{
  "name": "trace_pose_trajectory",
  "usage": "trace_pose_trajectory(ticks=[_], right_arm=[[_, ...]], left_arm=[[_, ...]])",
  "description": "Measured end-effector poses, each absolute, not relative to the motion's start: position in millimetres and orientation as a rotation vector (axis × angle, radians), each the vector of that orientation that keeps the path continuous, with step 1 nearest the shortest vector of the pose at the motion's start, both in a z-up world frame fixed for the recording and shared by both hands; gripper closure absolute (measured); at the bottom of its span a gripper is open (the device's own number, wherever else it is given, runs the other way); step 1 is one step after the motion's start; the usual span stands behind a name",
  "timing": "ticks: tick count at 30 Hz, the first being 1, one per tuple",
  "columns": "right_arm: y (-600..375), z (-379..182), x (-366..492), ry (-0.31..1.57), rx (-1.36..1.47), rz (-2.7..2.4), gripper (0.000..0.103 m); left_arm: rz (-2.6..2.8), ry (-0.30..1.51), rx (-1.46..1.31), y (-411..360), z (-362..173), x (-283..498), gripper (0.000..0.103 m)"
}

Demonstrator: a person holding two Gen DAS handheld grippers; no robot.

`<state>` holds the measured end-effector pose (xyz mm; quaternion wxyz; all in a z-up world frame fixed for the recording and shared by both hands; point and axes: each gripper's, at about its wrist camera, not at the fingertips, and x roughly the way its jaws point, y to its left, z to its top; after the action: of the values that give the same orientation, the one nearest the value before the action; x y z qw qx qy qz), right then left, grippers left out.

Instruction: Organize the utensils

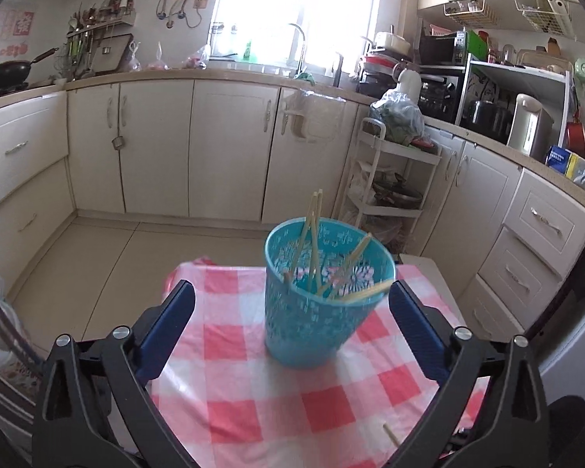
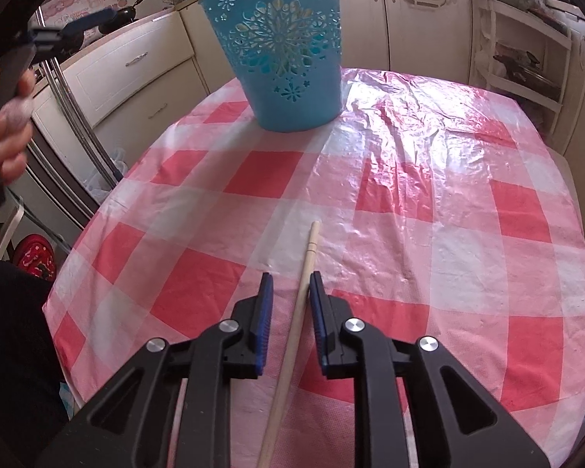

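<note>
A teal plastic basket (image 1: 323, 292) – tapered, round-rimmed, its wall pierced with snowflake cut-outs – stands on the table (image 2: 429, 234), which wears a glossy, wrinkled pink-and-white checked plastic cloth. Several pale wooden chopsticks (image 1: 312, 241) lean inside it, their tips above the rim. The left claw (image 1: 291, 292) hangs before the basket with its blue ribbed pads spread wide and nothing between them. The right claw (image 2: 290, 279) points down at the cloth, its pads slightly parted either side of one more chopstick (image 2: 300, 304) – a slim round stick lying flat; the right pad is at or very near it, the left pad clear. The cloth right of the basket lies bare up to the table's far edge.
</note>
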<state>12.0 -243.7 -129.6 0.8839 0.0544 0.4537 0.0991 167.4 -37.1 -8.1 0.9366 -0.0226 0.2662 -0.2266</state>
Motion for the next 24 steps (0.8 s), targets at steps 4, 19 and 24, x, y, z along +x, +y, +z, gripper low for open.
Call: trace_pose_trajectory(ticks=[4, 19, 24], right_arm=[[-234.9, -128.5, 10.6, 0.946, 0.051, 0.179, 0.083], [-228.2, -130.0, 3.9, 0.932, 0.004, 0.088, 0.090], [-232.0, -129.5, 3.6, 0.928, 0.013, 0.085, 0.097]], left_arm=[[-0.388, 0.631, -0.005, -21.2, -39.2, 141.8, 0.008], [-0.260, 0.736, 0.011, 5.0, -76.3, 147.3, 0.008], [-0.265, 0.754, 0.035, -5.3, -80.3, 149.0, 0.008]])
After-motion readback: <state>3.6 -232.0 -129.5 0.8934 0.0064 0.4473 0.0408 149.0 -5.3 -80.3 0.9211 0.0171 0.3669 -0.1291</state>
